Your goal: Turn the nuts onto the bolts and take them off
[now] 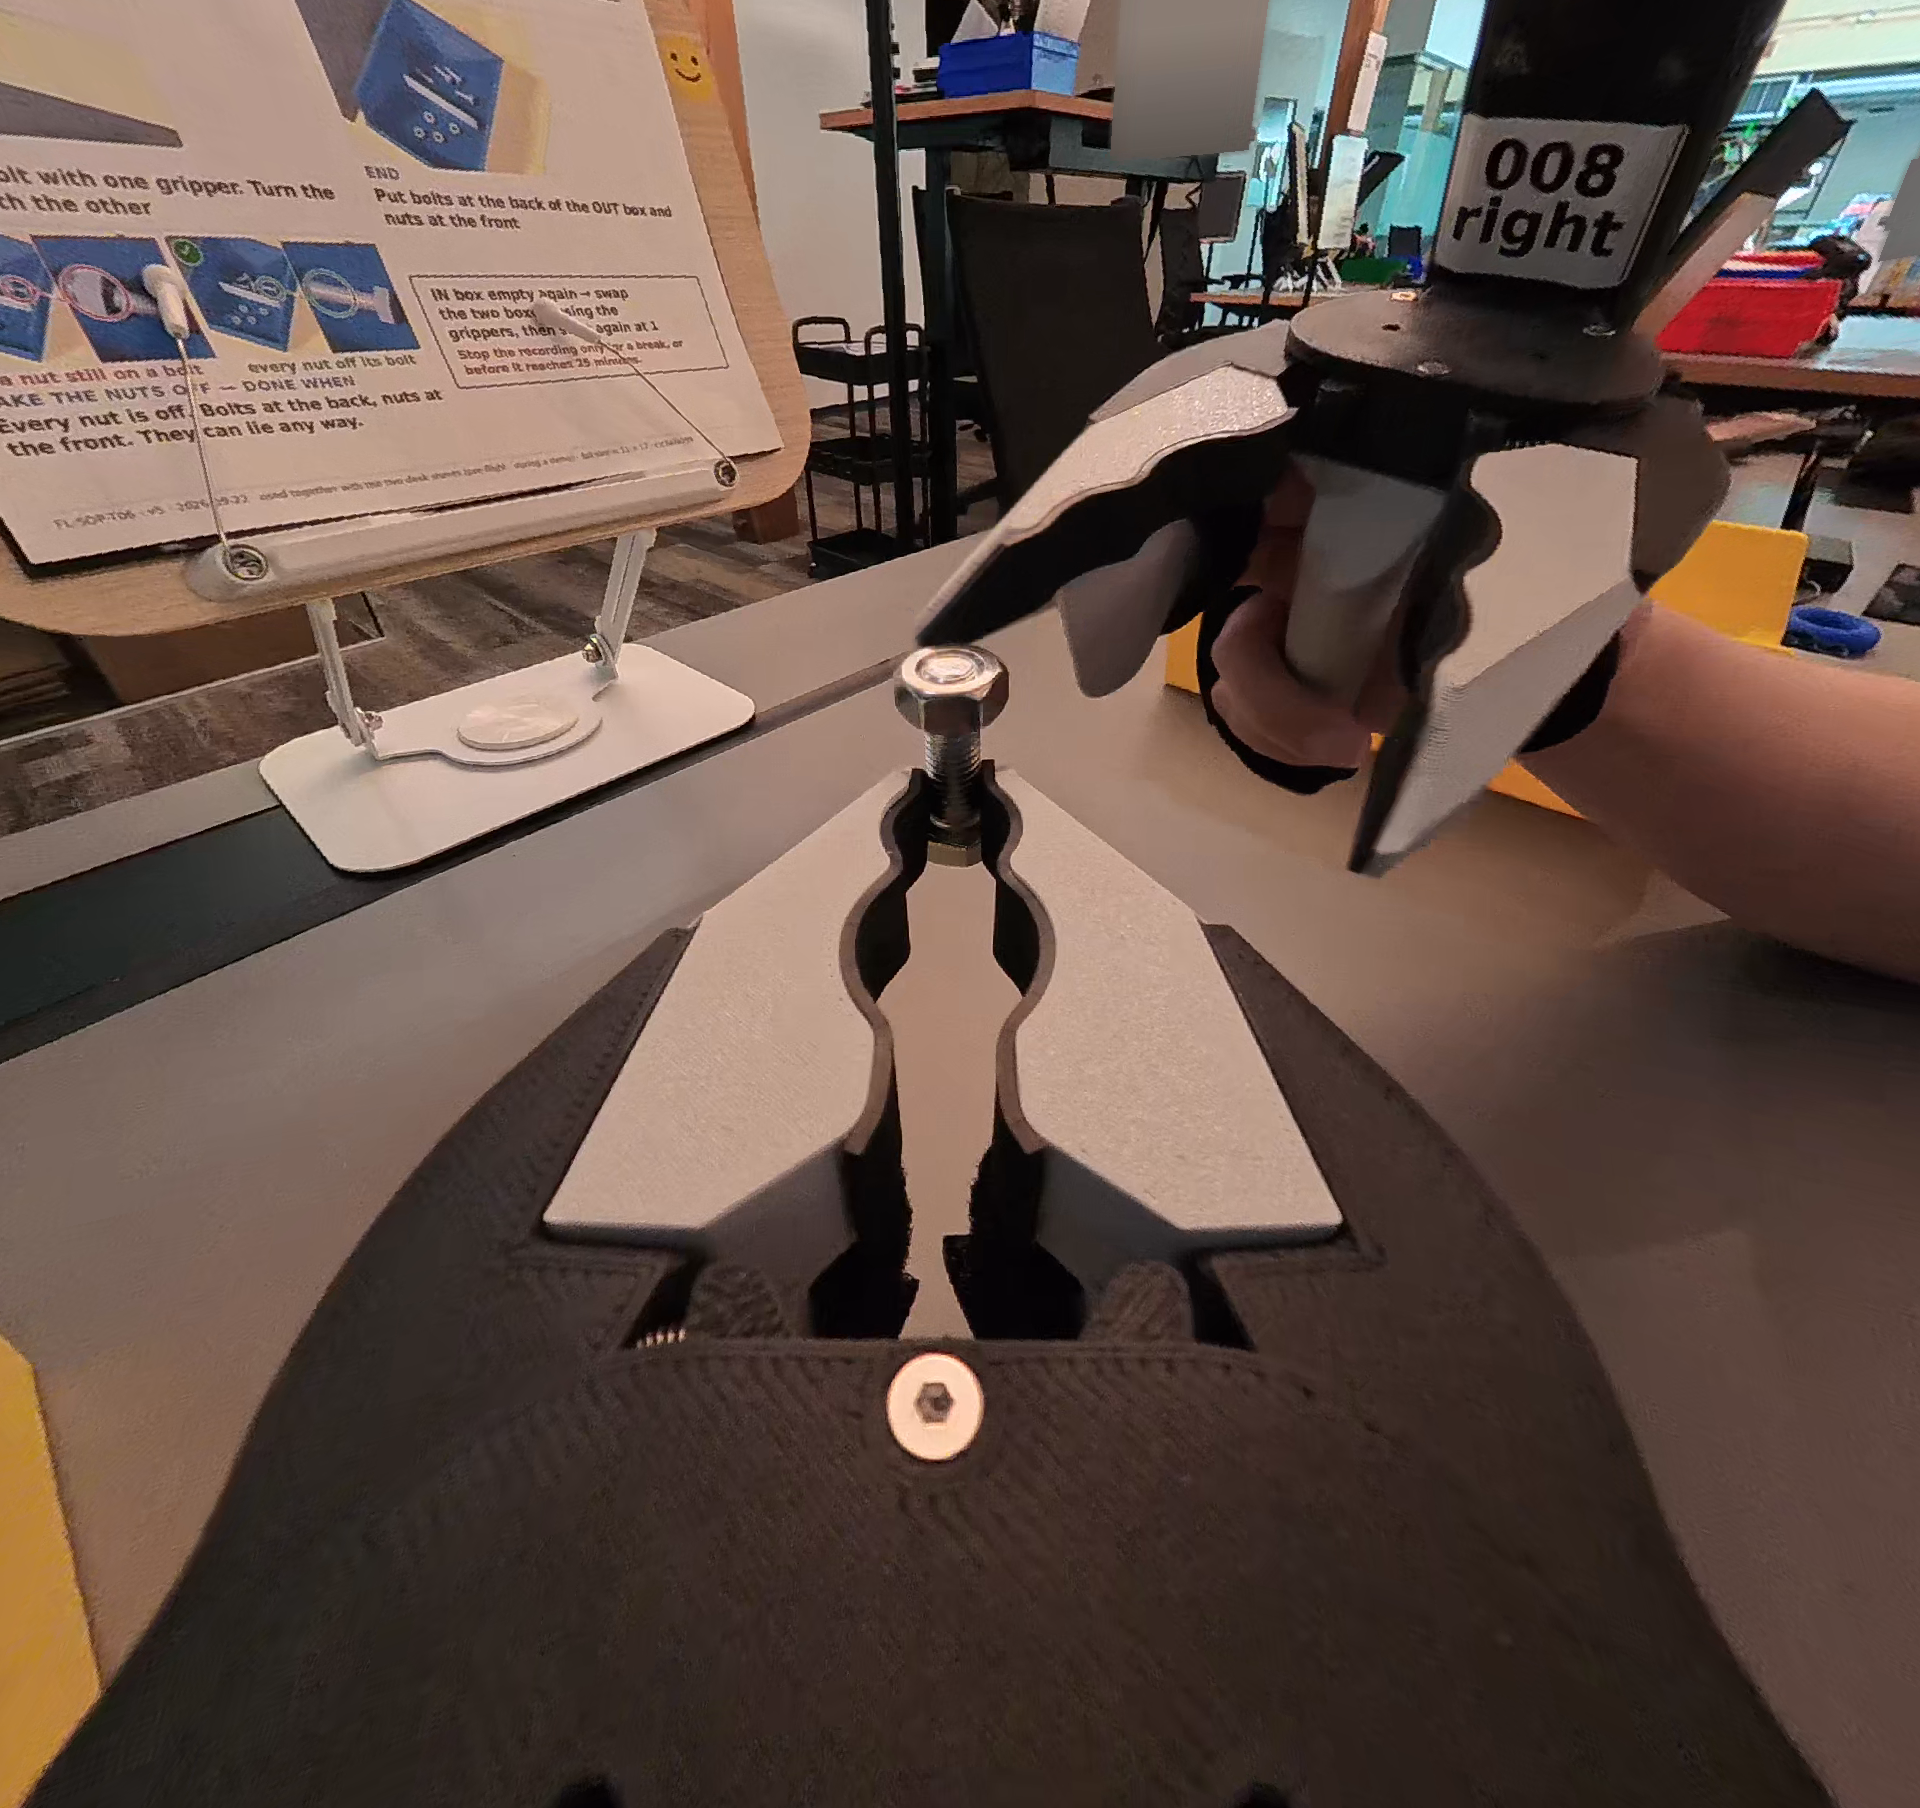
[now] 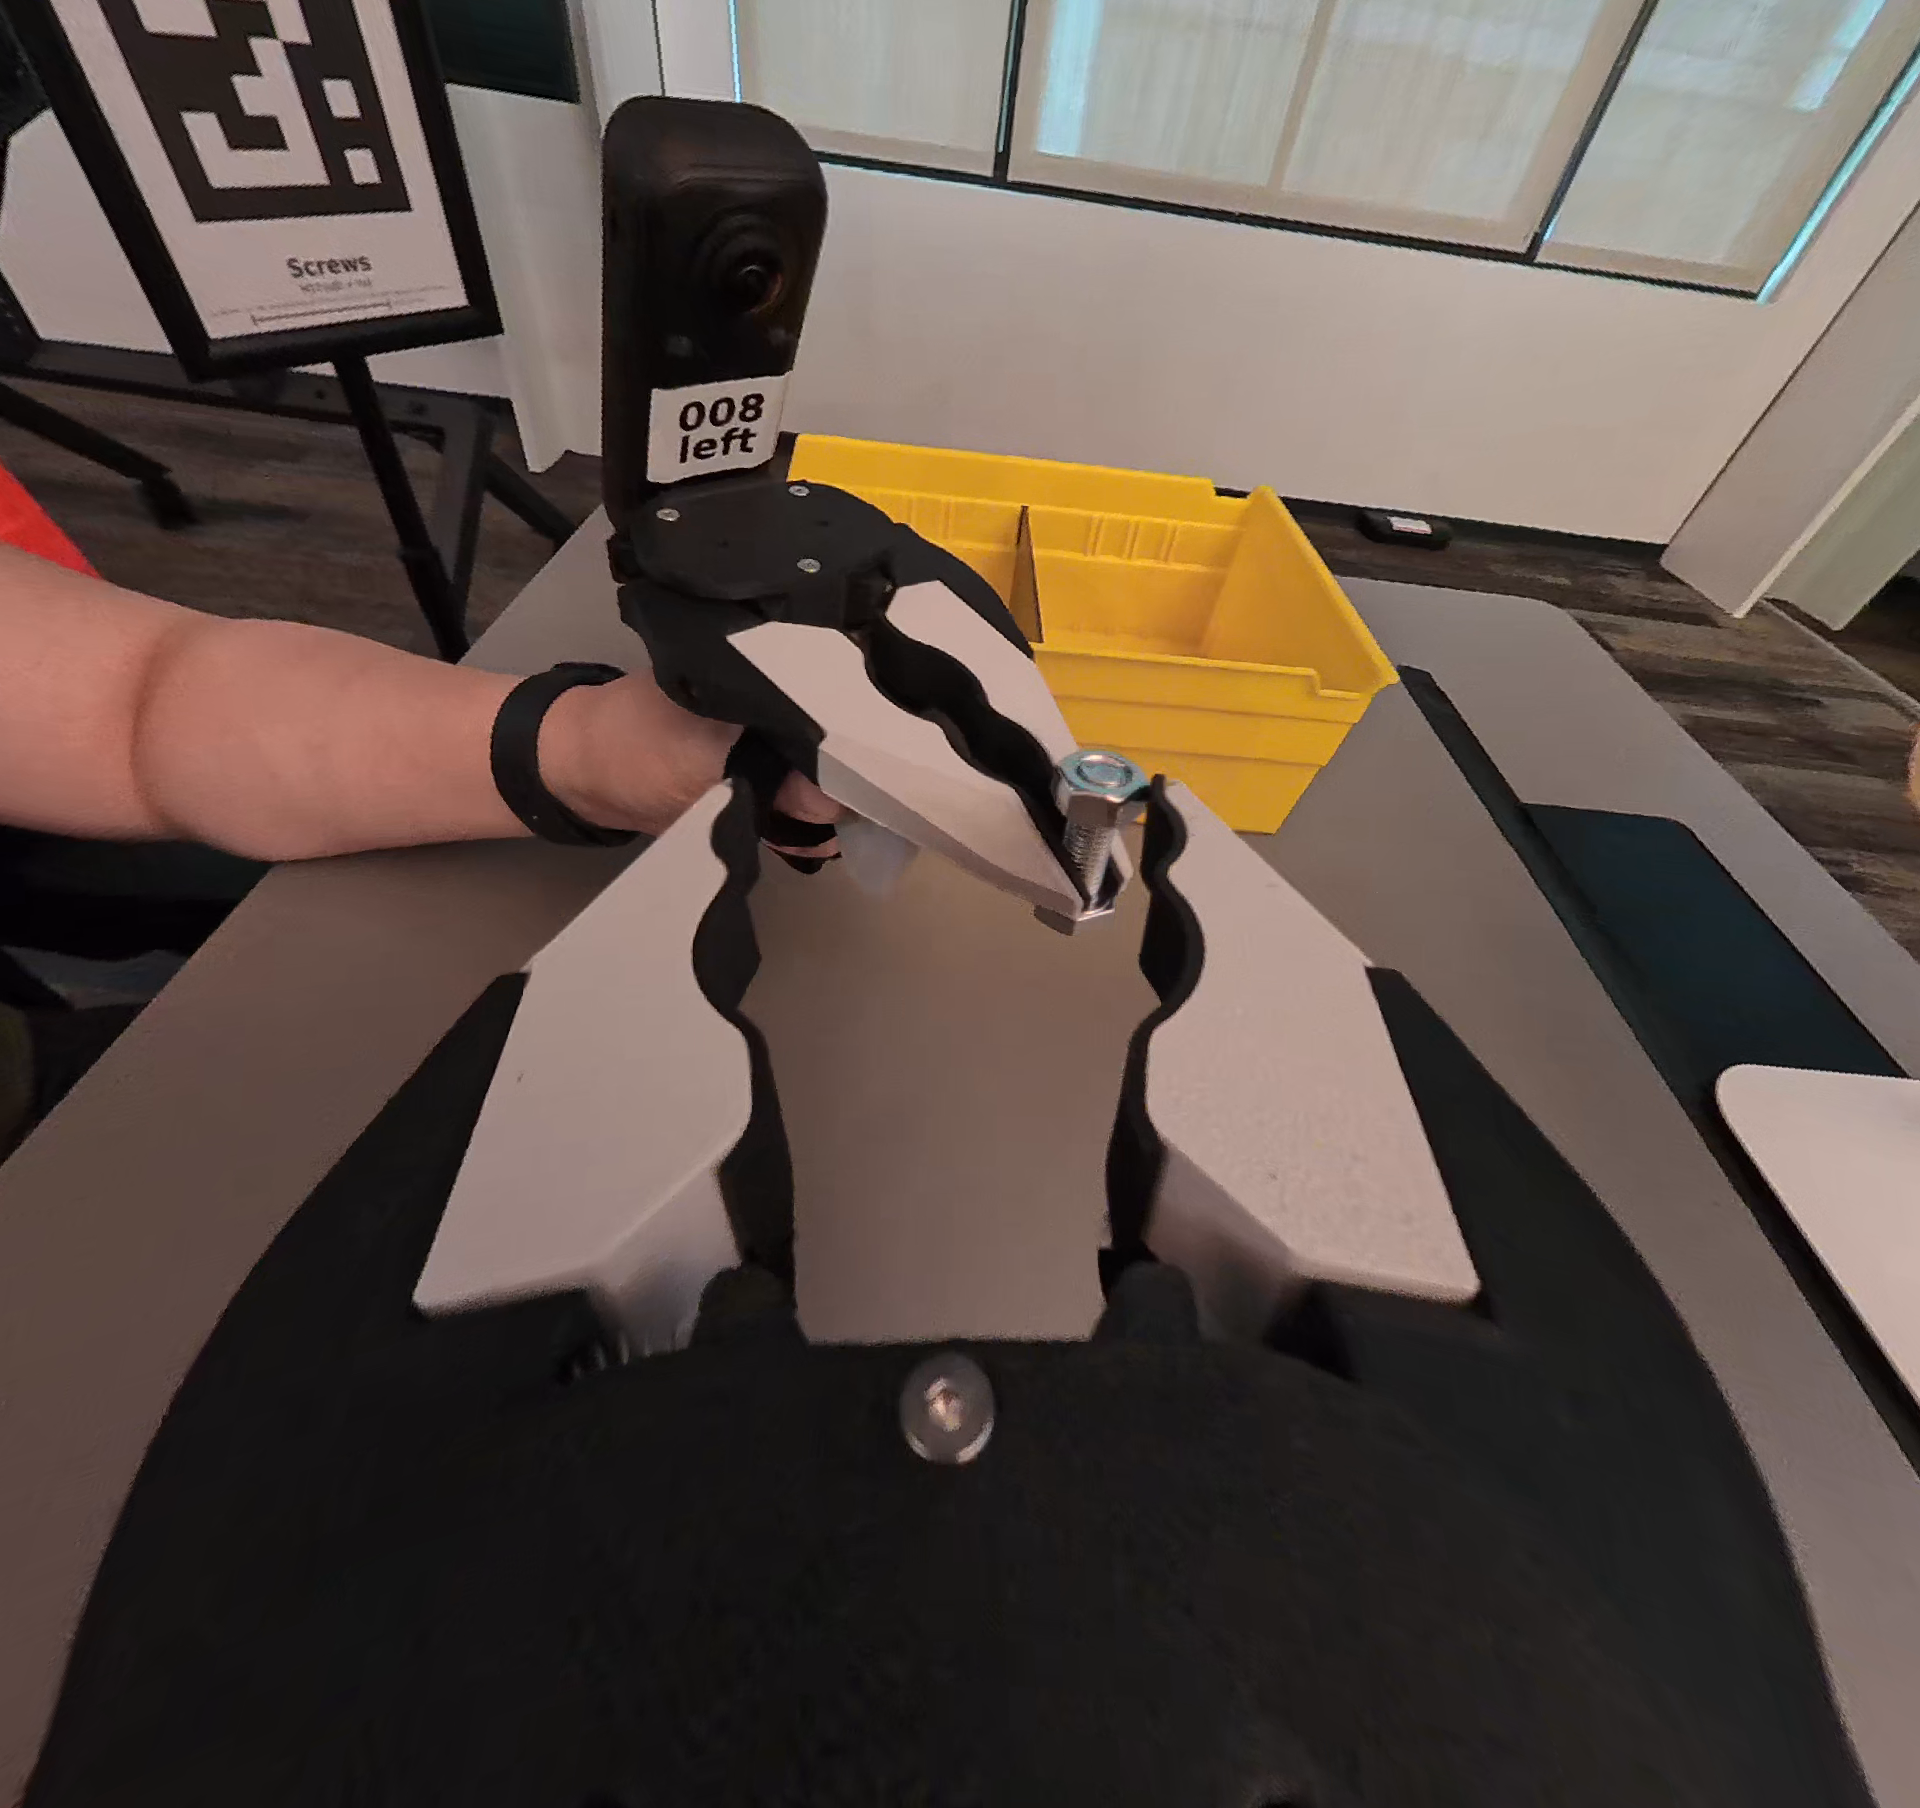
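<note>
Left claw (image 1: pixel 951 802) clamped on bolt (image 1: pixel 948 782); right claw (image 2: pixel 940 813) apart, yellow bin (image 2: pixel 1195 657) behind

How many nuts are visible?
1: a nut sits at the top of the bolt clamped upright in the left hand-held gripper. Others may be hidden in the yellow bin.

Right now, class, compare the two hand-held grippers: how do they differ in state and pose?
The left hand-held gripper is shut on the bolt, clamping its threaded shank; the right hand-held gripper is open and holds nothing. The left holds the bolt upright with the nut at the top; the right has its fingers spread near that nut, not gripping it. Both share grey fingers with wavy black pads and a black body.
</note>
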Demonstrator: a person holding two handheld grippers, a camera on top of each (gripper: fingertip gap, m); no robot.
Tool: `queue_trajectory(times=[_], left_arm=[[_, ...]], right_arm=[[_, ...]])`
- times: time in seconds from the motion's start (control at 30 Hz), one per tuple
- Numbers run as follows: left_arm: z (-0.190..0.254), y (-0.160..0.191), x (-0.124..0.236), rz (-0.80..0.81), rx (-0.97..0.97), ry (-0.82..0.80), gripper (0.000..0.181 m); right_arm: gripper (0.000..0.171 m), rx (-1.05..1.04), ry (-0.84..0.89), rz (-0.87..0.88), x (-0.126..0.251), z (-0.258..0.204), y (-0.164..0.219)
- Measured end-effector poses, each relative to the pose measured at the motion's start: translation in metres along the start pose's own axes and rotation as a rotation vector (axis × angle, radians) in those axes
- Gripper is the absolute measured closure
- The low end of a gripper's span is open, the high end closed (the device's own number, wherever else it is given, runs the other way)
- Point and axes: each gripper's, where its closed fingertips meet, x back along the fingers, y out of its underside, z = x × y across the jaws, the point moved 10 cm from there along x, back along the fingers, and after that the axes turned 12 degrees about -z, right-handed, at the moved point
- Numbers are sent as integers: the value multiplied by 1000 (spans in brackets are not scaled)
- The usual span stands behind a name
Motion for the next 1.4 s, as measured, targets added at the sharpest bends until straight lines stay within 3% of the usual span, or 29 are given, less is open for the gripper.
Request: queue_trajectory(times=[0.1, 0.13, 0.23, 0.3, 0.4, 0.47, 0.5, 0.6, 0.67, 0.73, 0.83, 0.97, 1.0, 1.07, 1.1, 1.13, 1.17, 1.4], left_arm=[[-2, 0, 1, 5, 14, -5, 174], [-3, 0, 2, 10, 19, -2, 174], [-2, -1, 2, 12, 13, 1, 174], [0, -1, 2, 10, 0, 1, 174], [-1, -1, 2, 10, 2, -1, 174], [-3, -1, 3, 14, 16, -5, 174], [-3, -1, 4, 16, 20, -3, 174], [-2, -1, 3, 15, 11, 2, 174], [1, -1, 2, 7, -3, 3, 174], [1, -1, 1, 1, -11, -2, 174], [-1, -1, 3, 10, 7, -5, 174], [-1, -2, 3, 12, 4, 0, 174], [0, -2, 3, 10, -2, 0, 174], [0, -2, 2, 6, -7, -5, 174], [0, -2, 3, 9, -2, -6, 174], [-1, -2, 4, 14, 7, -8, 174], [-3, -2, 5, 18, 15, -7, 174], [2, -2, 3, 10, -8, 10, 174]], right_arm=[[124, 7, -21, 8, 7, 2, 0], [123, -14, -30, 19, 8, 3, -1], [94, -29, 5, 19, 5, 4, -1], [91, -13, -1, -8, 0, 1, 0], [104, 3, 0, -11, 1, 0, 0], [131, 19, -34, 0, 6, 0, 0], [129, -3, -37, 15, 8, 1, -1], [99, -31, -1, 21, 4, 4, -1], [95, -15, -3, 3, 1, 2, 0], [105, -7, -2, -7, 1, 1, 0], [132, 1, -29, 13, 8, 2, 0], [102, -33, -1, 14, 4, 4, 0], [101, -23, 0, 3, 2, 3, 1], [105, -12, -4, -1, 1, 1, 1], [114, -4, 4, 0, 3, 2, 0], [135, 12, -22, 4, 6, 1, 0], [142, 3, -42, 18, 8, 2, 0], [137, -85, 23, 71, 10, 11, 0]])
